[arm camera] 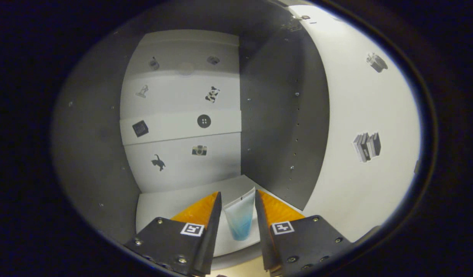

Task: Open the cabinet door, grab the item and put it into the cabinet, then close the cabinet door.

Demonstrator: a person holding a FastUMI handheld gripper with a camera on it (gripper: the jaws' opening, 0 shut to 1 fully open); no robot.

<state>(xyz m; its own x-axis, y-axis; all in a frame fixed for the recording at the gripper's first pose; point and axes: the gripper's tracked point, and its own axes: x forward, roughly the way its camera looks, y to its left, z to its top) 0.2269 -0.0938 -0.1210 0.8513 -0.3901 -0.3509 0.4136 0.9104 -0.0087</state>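
Left of the small translucent blue-tinted plastic pouch [240, 219] rises the grey side wall of the white cabinet [90, 154]; behind the pouch, a sticker-dotted back panel; to its right, the open white cabinet door [367, 115]. The placing step looks in hand — the tongs [238, 209] are narrowly parted, the pouch standing between them on the cabinet floor, though whether they pinch it I cannot tell. Next: release, withdraw, shut the door.

Gripper [238, 206] with two wedge-shaped fingers, dark screw-fastened plates, each bearing a square black-and-white marker tag
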